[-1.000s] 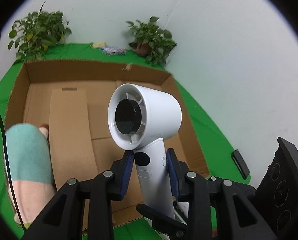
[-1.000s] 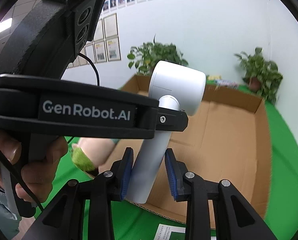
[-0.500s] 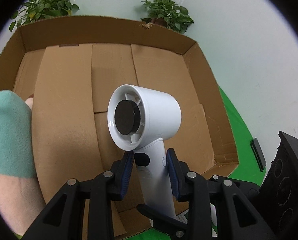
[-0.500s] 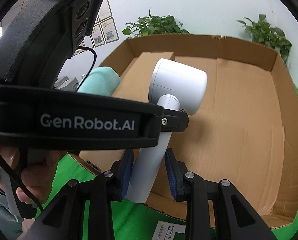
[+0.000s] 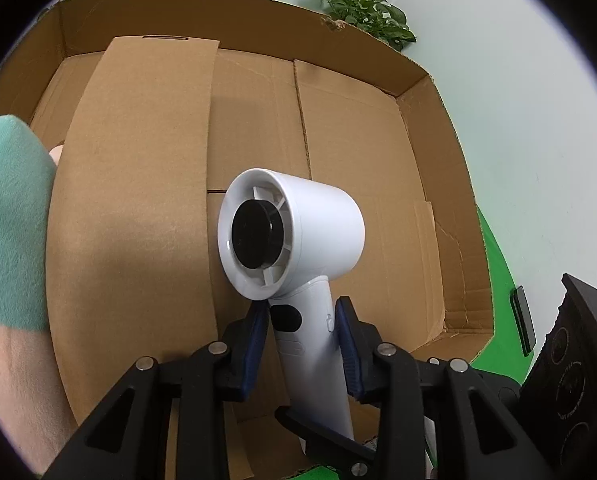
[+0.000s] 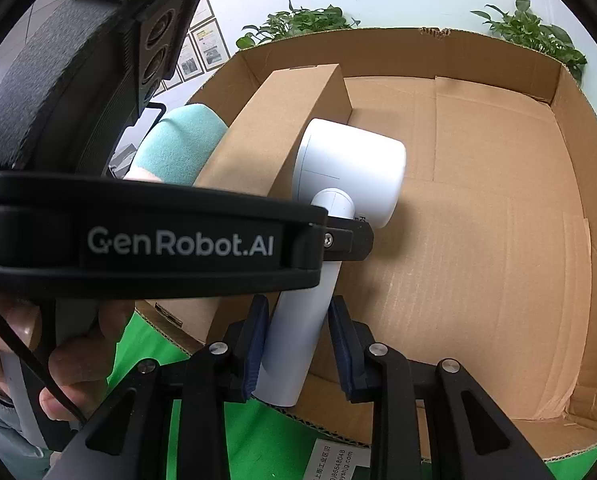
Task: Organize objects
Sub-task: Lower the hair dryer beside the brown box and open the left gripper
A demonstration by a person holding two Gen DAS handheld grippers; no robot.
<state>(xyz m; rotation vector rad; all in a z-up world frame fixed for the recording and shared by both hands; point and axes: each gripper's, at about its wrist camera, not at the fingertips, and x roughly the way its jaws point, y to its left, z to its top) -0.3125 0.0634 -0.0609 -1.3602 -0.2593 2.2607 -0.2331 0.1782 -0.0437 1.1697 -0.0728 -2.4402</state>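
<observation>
A white hair dryer hangs over an open cardboard box, barrel forward, handle down. My left gripper is shut on the top of the handle, just below the barrel. My right gripper is shut on the lower handle of the hair dryer. In the right wrist view the left gripper's black body crosses in front, held by a person's hand. A long brown carton and a teal and pink plush lie at the left inside the box.
The cardboard box stands on a green cloth. A small black object lies on the cloth right of the box. Potted plants stand behind the far wall. A printed card lies by the near edge.
Both grippers have sunk toward the box with the hair dryer and tipped downward. The box floor now fills most of both views.
</observation>
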